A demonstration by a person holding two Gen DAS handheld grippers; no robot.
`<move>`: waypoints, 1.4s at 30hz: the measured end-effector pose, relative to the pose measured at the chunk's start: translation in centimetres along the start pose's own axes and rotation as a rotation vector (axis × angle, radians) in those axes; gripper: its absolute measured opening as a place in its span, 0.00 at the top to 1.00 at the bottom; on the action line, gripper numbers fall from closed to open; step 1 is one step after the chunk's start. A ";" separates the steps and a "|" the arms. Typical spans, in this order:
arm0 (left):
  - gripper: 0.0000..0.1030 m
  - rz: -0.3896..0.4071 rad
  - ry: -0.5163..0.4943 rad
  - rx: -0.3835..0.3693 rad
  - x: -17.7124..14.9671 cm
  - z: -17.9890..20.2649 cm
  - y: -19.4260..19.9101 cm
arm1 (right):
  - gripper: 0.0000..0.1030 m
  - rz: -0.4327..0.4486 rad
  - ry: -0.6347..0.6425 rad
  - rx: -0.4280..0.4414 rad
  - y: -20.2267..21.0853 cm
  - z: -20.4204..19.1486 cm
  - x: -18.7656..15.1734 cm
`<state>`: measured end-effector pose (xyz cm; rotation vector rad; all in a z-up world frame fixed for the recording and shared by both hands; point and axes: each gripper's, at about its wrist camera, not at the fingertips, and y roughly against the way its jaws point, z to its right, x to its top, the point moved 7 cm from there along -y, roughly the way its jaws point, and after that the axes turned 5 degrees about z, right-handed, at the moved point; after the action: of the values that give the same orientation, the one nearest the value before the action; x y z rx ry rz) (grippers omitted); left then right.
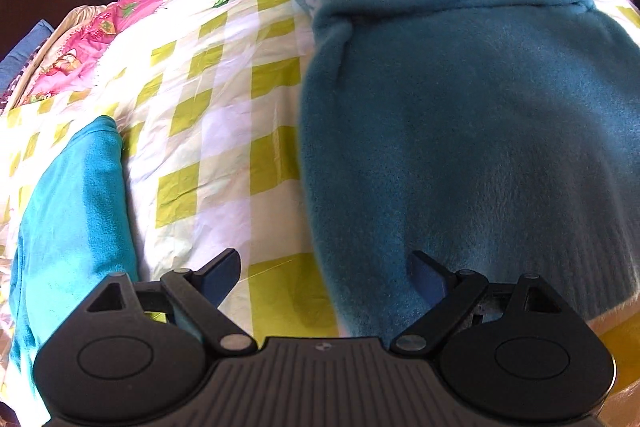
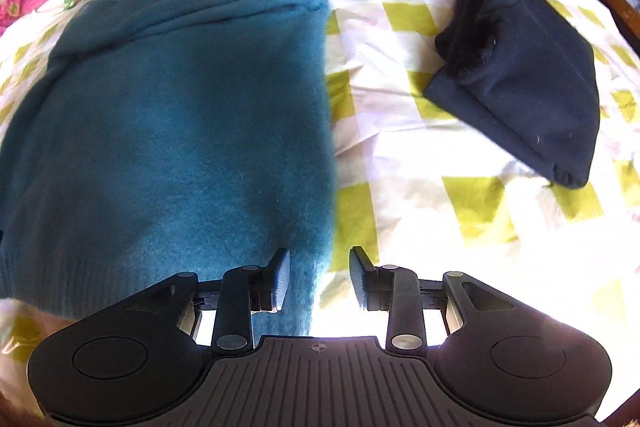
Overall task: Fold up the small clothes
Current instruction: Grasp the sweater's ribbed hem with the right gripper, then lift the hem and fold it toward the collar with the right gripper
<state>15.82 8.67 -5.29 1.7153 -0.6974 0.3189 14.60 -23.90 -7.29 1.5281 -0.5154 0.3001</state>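
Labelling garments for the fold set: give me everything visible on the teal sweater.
The teal sweater looks like a fuzzy knit, with a ribbed hem nearest the cameras. It lies flat on the checked bedspread, its sides apparently already folded in, a sleeve laid across the far end. Its side edges run straight. The left gripper and right gripper hover at the two hem corners, jaws open, holding nothing. Contact with the fabric cannot be told.

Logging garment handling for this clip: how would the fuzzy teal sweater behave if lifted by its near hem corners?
The teal sweater would likely drape floppily, given its soft folds. Its fuzzy knit probably grips pads well. It looks thick, so fairly heavy.
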 end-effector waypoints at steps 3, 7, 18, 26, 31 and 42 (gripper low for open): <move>0.01 -0.021 0.042 -0.035 -1.2 -0.2 -0.2 | 0.69 -0.036 -0.079 0.060 -0.7 0.6 -1.3; 0.01 0.003 0.057 -0.057 -1.8 -0.7 -0.3 | 0.67 0.007 -0.088 0.134 -0.9 -0.4 -2.4; 0.14 0.101 0.042 -0.087 -2.6 0.7 -0.1 | 0.73 0.132 -0.042 0.211 -1.8 -0.9 -3.3; 0.69 0.027 0.190 -0.199 -2.2 0.3 -0.3 | 0.90 0.144 -0.283 0.346 -0.9 2.1 -3.4; 0.77 0.093 0.290 -0.284 -2.2 -0.1 2.8 | 0.91 0.263 -0.293 0.395 3.2 1.7 -3.9; 0.65 0.088 0.336 -0.252 -4.0 -0.4 0.3 | 0.85 0.201 -0.328 0.346 -1.0 1.9 -4.7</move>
<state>12.57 10.15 -7.22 1.3521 -0.5403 0.5436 10.82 -25.22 -10.61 1.8787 -0.9168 0.3059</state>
